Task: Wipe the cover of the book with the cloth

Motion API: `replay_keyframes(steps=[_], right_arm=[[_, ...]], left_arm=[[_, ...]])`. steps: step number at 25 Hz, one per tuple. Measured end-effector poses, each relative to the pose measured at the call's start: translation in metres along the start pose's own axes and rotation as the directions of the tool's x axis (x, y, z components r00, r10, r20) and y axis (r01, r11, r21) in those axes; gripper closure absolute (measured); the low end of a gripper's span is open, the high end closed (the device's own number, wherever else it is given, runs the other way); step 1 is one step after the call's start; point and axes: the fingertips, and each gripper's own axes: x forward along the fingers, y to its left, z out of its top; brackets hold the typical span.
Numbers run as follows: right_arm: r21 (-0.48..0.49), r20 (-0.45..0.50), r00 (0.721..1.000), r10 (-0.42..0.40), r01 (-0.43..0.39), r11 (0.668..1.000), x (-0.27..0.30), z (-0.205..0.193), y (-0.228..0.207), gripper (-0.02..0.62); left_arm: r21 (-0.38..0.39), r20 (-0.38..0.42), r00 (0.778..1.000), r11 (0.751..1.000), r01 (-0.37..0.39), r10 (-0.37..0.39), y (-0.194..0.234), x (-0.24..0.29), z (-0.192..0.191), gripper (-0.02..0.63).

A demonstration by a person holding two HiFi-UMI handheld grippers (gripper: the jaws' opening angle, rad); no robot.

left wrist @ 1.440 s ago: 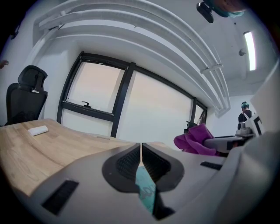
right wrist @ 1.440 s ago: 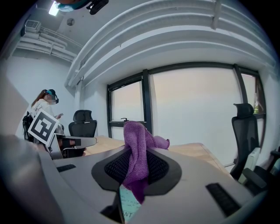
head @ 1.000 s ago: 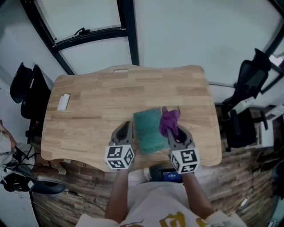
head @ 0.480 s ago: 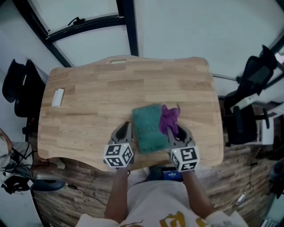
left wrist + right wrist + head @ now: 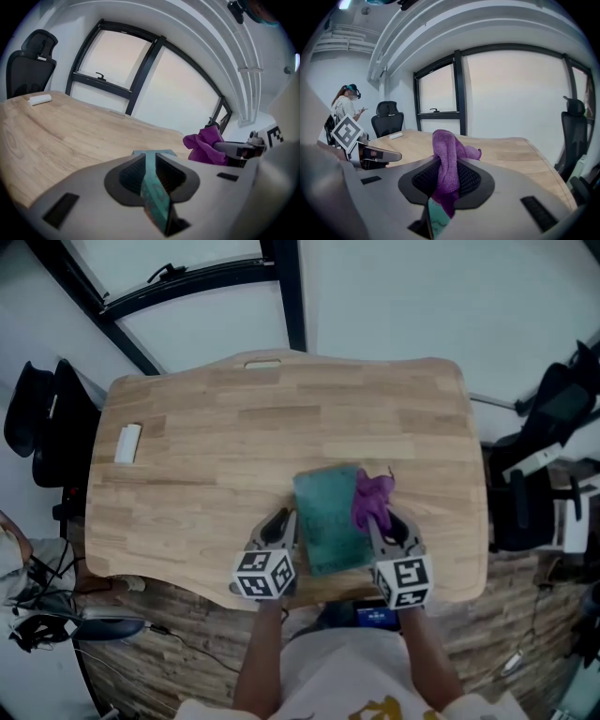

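A teal book (image 5: 328,517) lies flat near the front edge of the wooden table (image 5: 234,427). My left gripper (image 5: 284,521) is at its left edge. In the left gripper view the book's edge (image 5: 156,192) stands between the jaws, which have just been opening; a thin dark gap shows beside it. My right gripper (image 5: 389,521) is at the book's right edge, shut on a bunched purple cloth (image 5: 372,498). The cloth (image 5: 446,161) hangs through the jaws of the right gripper (image 5: 445,180), with a teal book corner (image 5: 436,220) below it.
A small white block (image 5: 127,442) lies at the table's far left. Black office chairs stand to the left (image 5: 37,418) and right (image 5: 548,427) of the table. A person (image 5: 347,110) stands off beyond the table's left side. Large windows lie behind.
Both grippers have sunk toward the tabletop with the book and the cloth. The book now rests near the front edge.
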Motion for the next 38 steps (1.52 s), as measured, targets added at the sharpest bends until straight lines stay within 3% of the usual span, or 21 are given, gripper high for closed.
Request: replay_keyframes(steps=[17,38], right_arm=[[-0.024,-0.091,0.996,0.006,-0.008,1.000,0.026,-0.023,-0.005,0.523],[-0.171,-0.159,0.987,-0.003,-0.024,0.985,0.061,-0.044,-0.006,0.522]], left_arm=[[-0.114,-0.173,0.983,0.993,0.041,-0.060,0.014,0.032,-0.049,0.479],[-0.168,-0.220,0.970,0.983,0.071,-0.107,0.012,0.046,-0.058,0.478]])
